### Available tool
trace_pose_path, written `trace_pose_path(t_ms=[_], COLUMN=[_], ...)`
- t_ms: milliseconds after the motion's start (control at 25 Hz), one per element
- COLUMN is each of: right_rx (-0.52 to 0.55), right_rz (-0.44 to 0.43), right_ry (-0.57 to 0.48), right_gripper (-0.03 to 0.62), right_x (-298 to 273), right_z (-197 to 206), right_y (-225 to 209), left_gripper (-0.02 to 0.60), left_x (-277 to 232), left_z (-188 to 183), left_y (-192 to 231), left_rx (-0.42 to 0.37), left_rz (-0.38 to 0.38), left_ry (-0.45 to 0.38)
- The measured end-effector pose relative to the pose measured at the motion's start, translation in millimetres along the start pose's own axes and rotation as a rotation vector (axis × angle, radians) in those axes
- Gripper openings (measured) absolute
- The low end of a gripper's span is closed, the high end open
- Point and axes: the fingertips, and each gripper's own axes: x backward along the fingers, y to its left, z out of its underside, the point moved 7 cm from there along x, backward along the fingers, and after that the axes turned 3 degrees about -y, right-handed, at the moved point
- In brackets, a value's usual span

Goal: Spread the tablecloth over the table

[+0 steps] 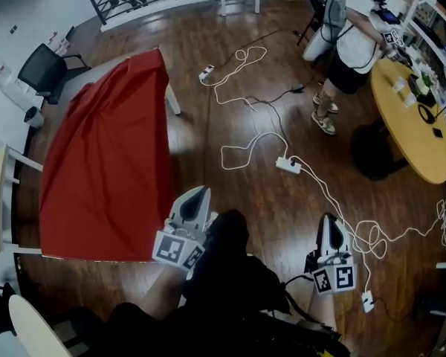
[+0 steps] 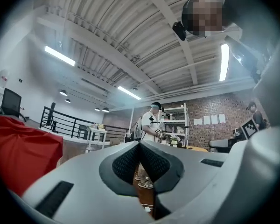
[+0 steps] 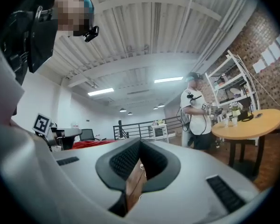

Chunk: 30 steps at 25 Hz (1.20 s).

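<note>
Your left gripper point(image 1: 197, 193) sits at the lower centre of the head view. Your right gripper point(image 1: 329, 220) is well apart from it, toward the lower right. Both are held level, side by side, with their tips pointing toward the top of the frame. Each gripper's jaws are pressed together with nothing between them.

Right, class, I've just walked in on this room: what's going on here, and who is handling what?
A person holds a gripper in each hand. The left gripper and the right gripper are both shut with nothing between the jaws, and they hang over the wooden floor beside the table. The red tablecloth lies draped over that table, wrinkled, and neither gripper holds it. Farther off, another person stands at a round yellow table, and white cables trail across the floor.
</note>
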Motion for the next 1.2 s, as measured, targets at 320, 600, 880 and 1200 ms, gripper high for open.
trace_pose_path(t_ms=[320,600,880,1200], right_rx=[-0.052,-0.007,-0.044,-0.024], right_rz=[0.085,0.028,-0.055,-0.316], right_ry=[-0.030,-0.016,-0.078,-0.038], right_gripper=[0.006,0.006,0.005,0.006], right_x=[-67.4,-277.8,-539.3,-721.0], right_z=[13.9,46.3,3.5,-4.5], right_y=[-66.0,-69.2,-62.8,-5.0], left_gripper=[0.000,0.000,0.000,0.000], left_x=[-138.9,-280.0,-426.4,-446.7], left_z=[1.0,31.3,-23.0,-42.1], left_y=[-10.8,101.1,257.2,382.2], left_rx=[-0.073,-0.142,-0.091,-0.126], left_rz=[0.173,0.160,0.118,-0.114], left_ry=[-0.029,-0.026,-0.071,-0.103])
